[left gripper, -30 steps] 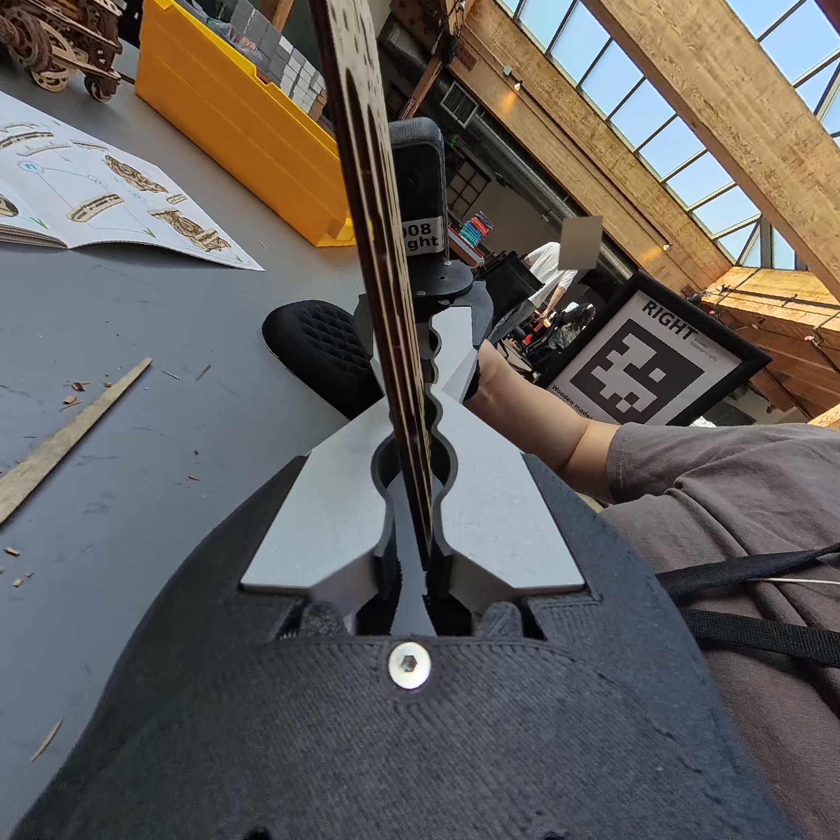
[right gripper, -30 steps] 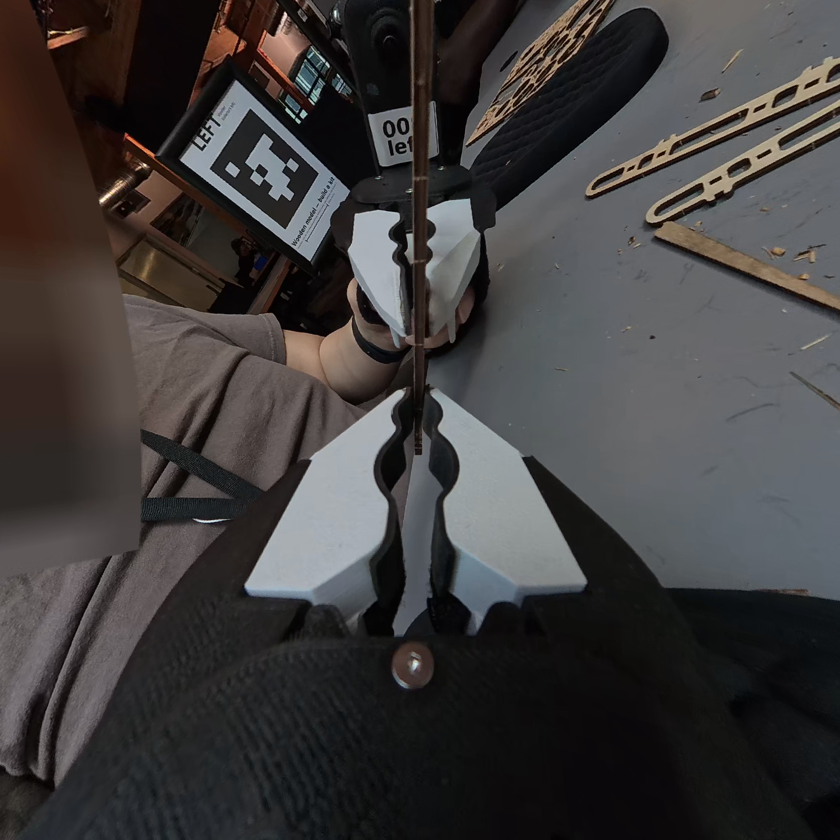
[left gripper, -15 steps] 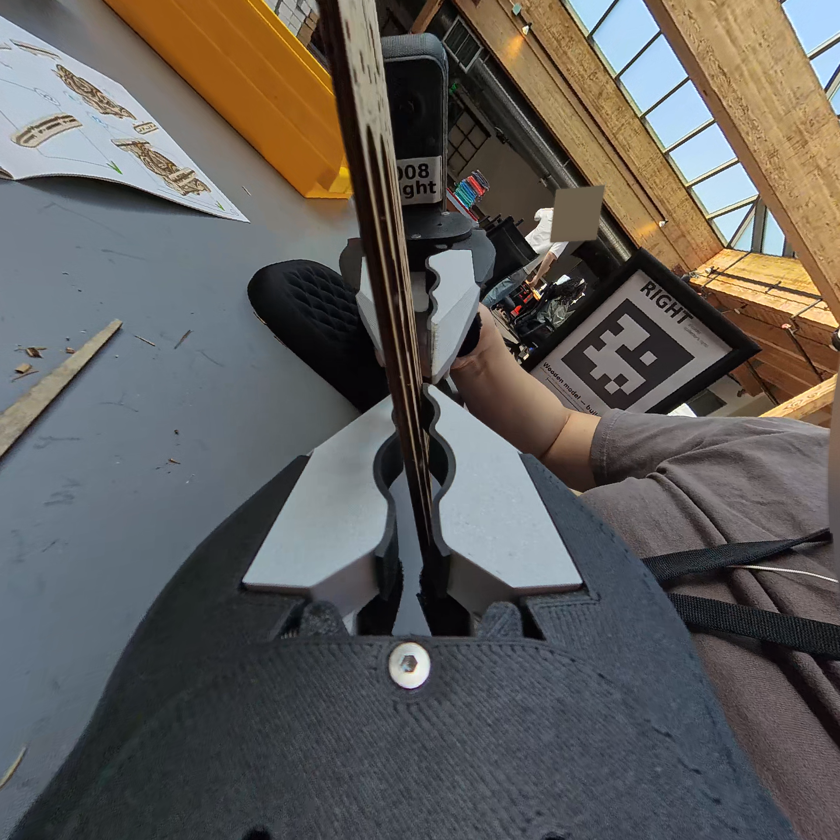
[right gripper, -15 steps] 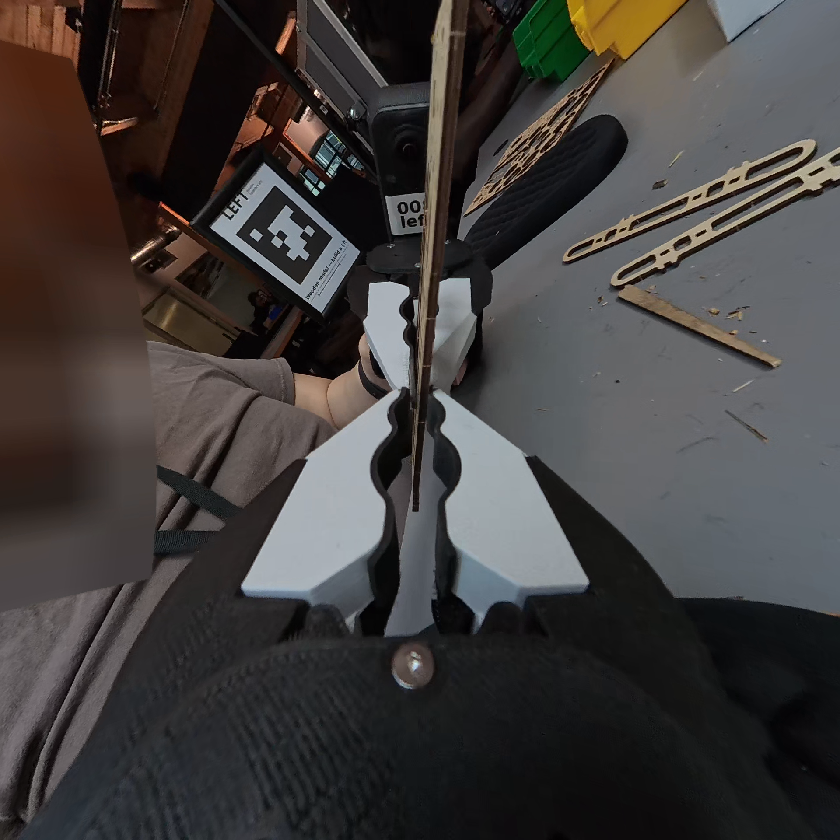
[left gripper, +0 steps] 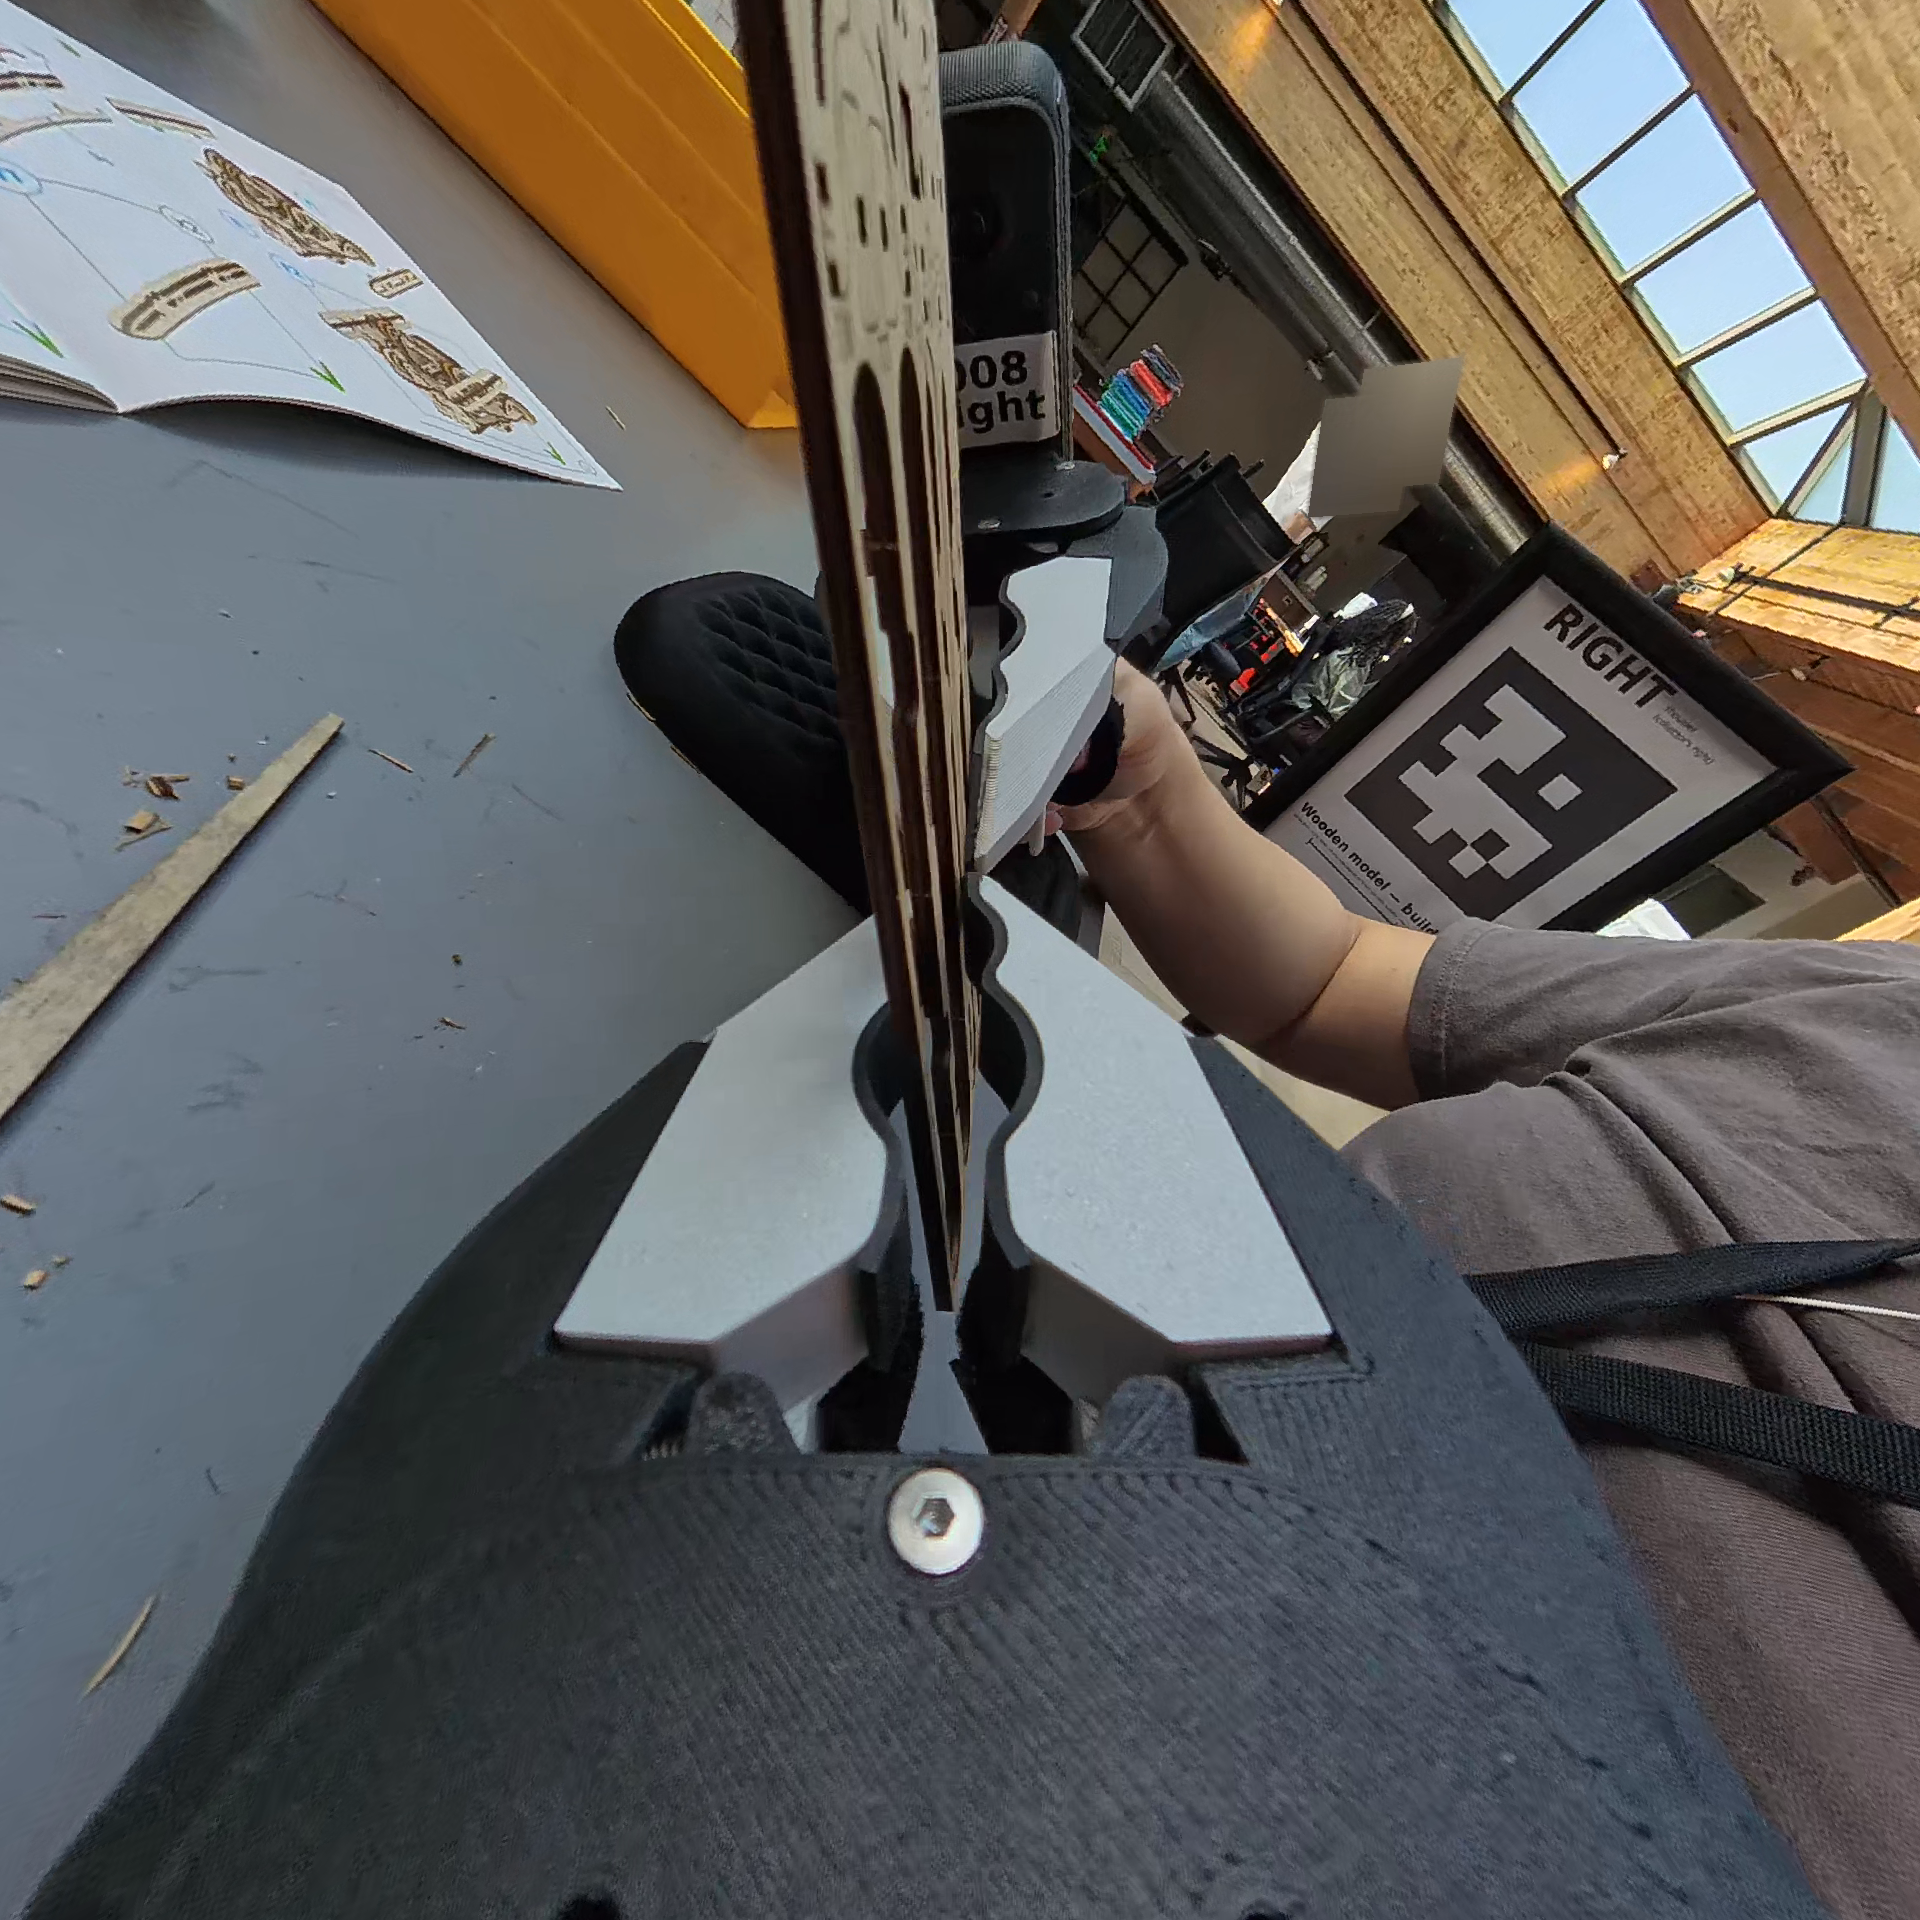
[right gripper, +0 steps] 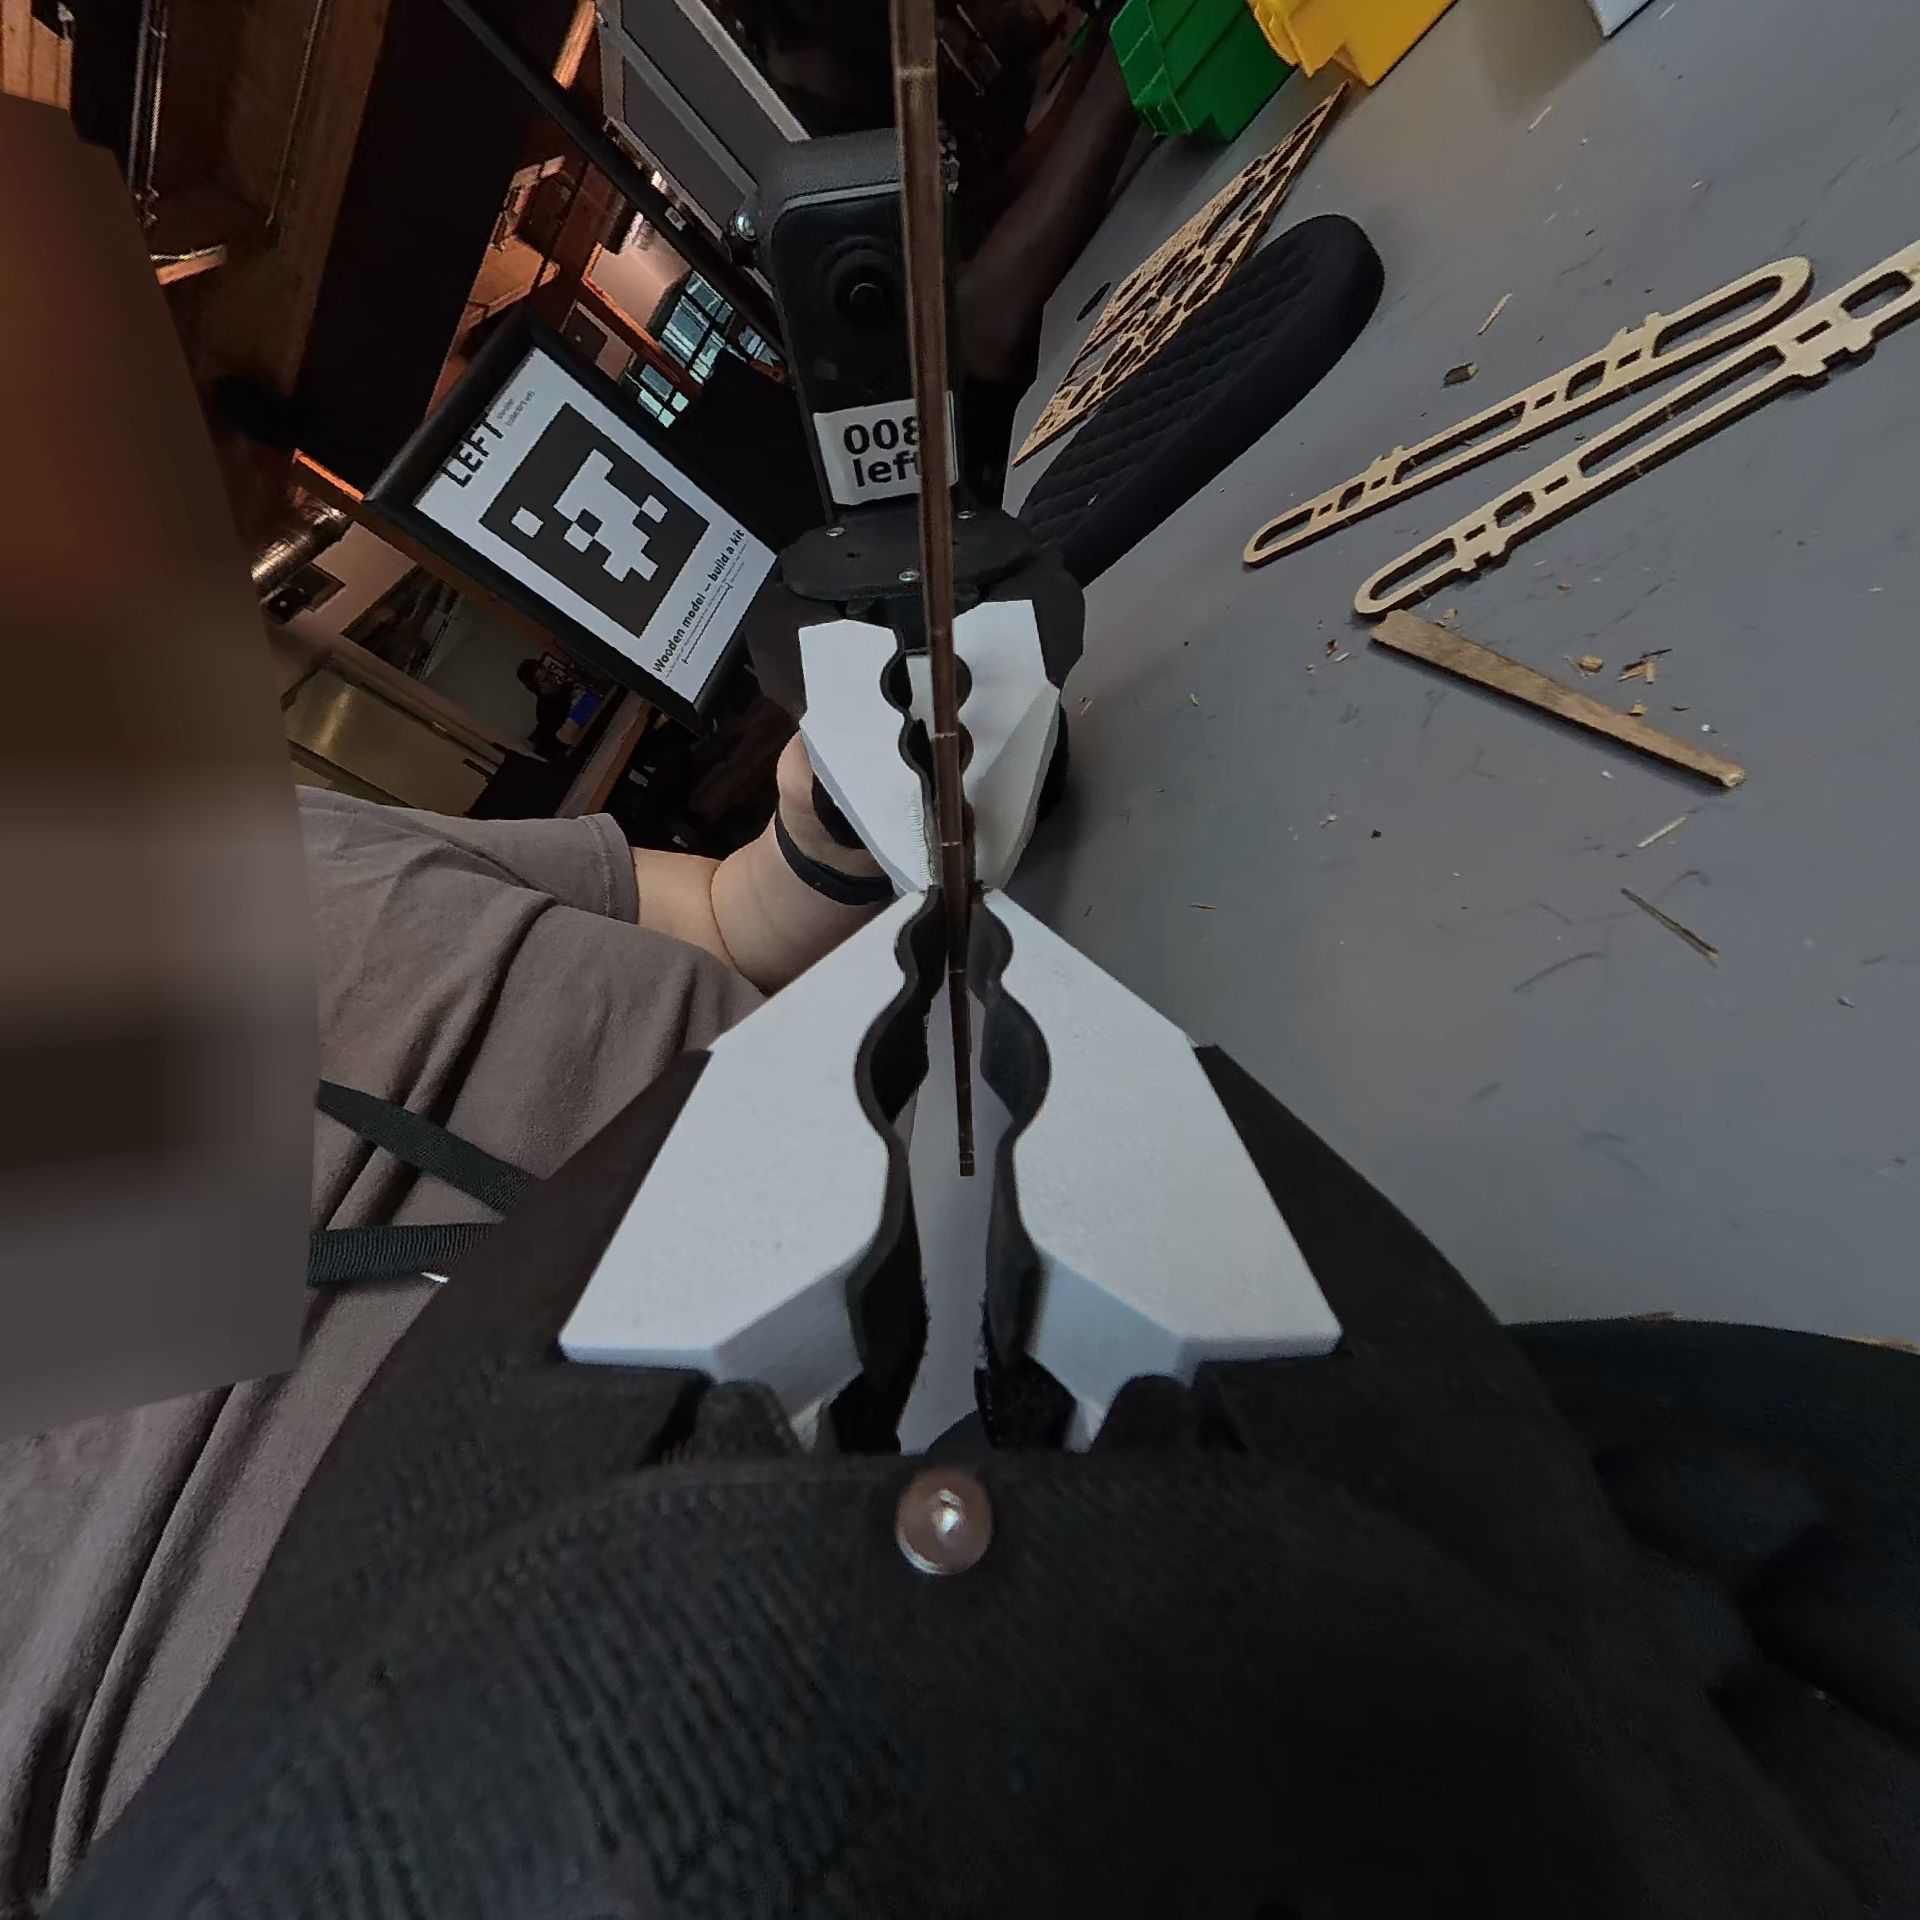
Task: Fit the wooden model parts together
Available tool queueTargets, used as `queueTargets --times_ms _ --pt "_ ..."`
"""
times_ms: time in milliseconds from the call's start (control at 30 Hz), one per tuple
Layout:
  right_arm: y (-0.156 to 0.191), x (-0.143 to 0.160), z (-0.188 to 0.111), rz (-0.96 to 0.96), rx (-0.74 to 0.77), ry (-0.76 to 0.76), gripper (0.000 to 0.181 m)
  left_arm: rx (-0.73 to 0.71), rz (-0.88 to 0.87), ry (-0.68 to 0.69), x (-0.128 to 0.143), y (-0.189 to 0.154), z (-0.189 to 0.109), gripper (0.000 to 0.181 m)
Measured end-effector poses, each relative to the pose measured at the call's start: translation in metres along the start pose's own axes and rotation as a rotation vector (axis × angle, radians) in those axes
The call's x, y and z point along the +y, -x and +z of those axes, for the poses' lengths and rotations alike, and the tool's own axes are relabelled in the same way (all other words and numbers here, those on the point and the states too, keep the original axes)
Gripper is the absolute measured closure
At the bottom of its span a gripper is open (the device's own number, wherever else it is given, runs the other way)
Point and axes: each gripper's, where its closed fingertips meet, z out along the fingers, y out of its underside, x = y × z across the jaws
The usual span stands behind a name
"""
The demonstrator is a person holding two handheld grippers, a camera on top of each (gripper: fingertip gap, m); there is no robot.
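Observation:
A thin laser-cut wooden sheet [left gripper: 894,520] stands on edge above the grey table, held by both grippers from opposite sides. My left gripper [left gripper: 935,935] is shut on its lower edge, and the sheet runs deep between the fingers. My right gripper [right gripper: 951,904] is shut on the same sheet [right gripper: 930,468], seen edge-on as a dark line. The two grippers face each other with their tips almost touching. In the left wrist view, one white finger of the right gripper [left gripper: 1049,727] shows just behind the sheet. The left gripper's fingers [right gripper: 852,727] show in the right wrist view.
On the table lie an open instruction booklet [left gripper: 208,291], a yellow bin [left gripper: 582,156], a loose wood strip [left gripper: 156,904] and black pads [left gripper: 748,727]. Two long slotted wooden parts [right gripper: 1538,416], a cut-out sheet [right gripper: 1195,270] and a green bin [right gripper: 1195,62] lie farther off. Framed marker signs [left gripper: 1507,769] stand beside the person. My left and right fingertips are right by each other.
The two grippers have drawn closer along the sheet until their tips nearly meet. The sheet now sits deeper between the right gripper's fingers and has turned slightly, showing more of its face.

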Motion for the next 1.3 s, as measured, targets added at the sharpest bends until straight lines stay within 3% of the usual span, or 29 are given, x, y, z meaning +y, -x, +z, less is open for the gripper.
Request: queueTargets --times_ms 233,500,800,1300 --pt "0.0 0.002 -0.002 0.035 -0.017 -0.001 0.181 -0.064 0.091 0.019 0.002 0.001 0.003 0.18" --pt "-0.002 0.005 -0.001 0.052 -0.009 0.009 0.181 -0.075 0.08 0.032 0.004 0.004 0.003 0.18" --pt "0.001 0.006 0.002 0.002 -0.011 0.021 0.181 0.012 0.019 -0.021 -0.004 -0.001 -0.001 0.181" --pt "0.0 -0.005 -0.003 0.021 -0.01 -0.057 0.181 0.002 0.035 -0.008 -0.003 -0.001 0.001 0.181"
